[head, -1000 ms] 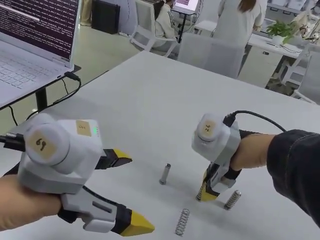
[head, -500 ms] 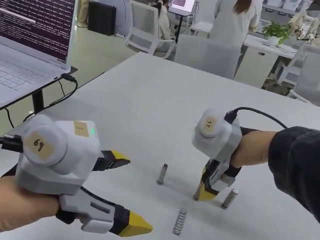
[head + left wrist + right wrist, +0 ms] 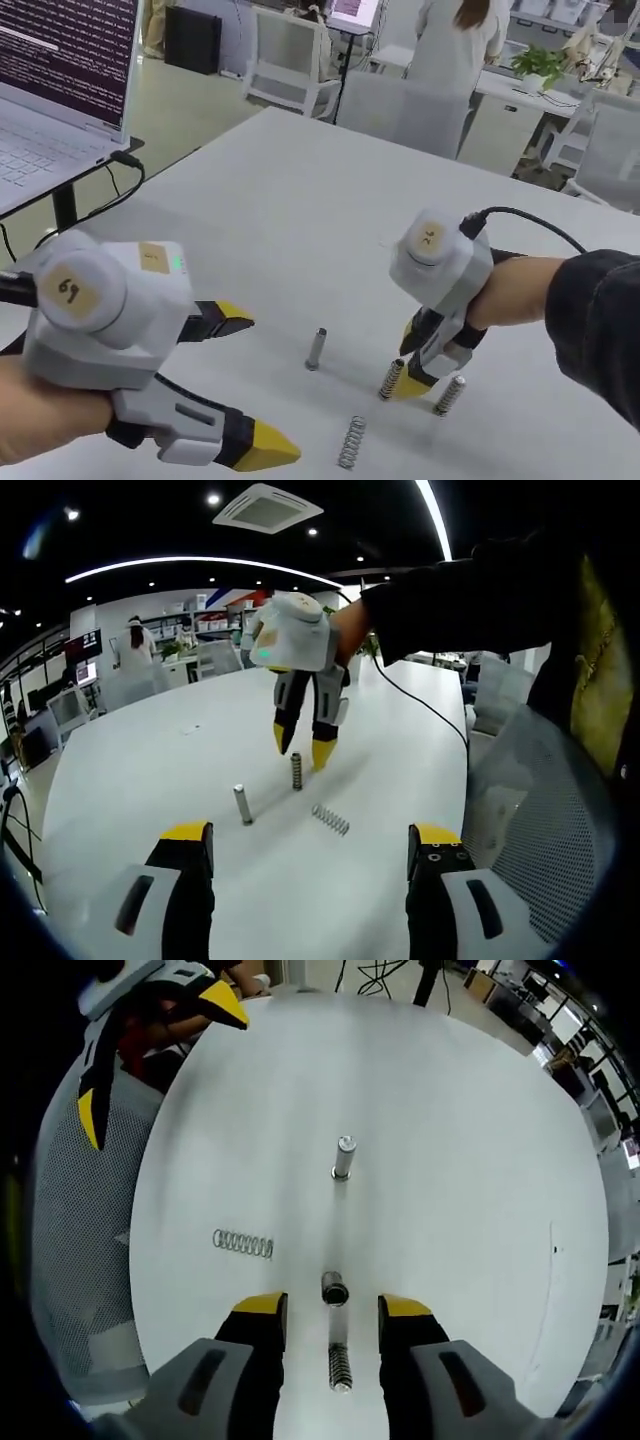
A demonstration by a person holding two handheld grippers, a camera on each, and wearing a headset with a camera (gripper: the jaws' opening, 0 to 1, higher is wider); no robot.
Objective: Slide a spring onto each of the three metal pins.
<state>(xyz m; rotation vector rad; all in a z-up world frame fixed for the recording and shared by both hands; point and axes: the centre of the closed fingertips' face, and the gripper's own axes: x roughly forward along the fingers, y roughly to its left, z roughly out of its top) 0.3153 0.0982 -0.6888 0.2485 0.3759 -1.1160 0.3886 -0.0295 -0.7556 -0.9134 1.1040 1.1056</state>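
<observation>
Pins and springs out on the white table (image 3: 300,200).

Low over them, the right gripper (image 3: 410,365): hangs tip-down, jaws parted, released, grasping nothing. Straddles the spring-covered pin (image 3: 390,379) without touching it. In the right gripper view, looks down on that pin (image 3: 335,1288) end-on, in the gap between the two yellow tips.

Just beside the same gripper, on the side away from the other pins, a second spring (image 3: 449,396): stands slightly tilted. Cannot tell whether a pin sits inside it. In the right gripper view, shows lower in the gap between the jaws (image 3: 340,1365).

Near the spring-covered pin, the bare pin (image 3: 316,349): stands upright, apart from both grippers.

Nearer the person than the pins, the loose spring (image 3: 349,442): lies flat on the table, touching nothing. In the left gripper view, rests beside the bare pin (image 3: 243,804) at (image 3: 330,819).

At the near left, the left gripper (image 3: 250,385): jaws spread wide, unclenched, empty. Points toward the pins, well apart from them. In its own view, faces the right gripper (image 3: 302,745) across the bare pin and the loose spring.

Off to the left on a separate stand, an open laptop (image 3: 50,100), screen lit with text.

From the back of the right gripper, a black cable (image 3: 530,225): arcs over the dark sleeve (image 3: 600,320).
</observation>
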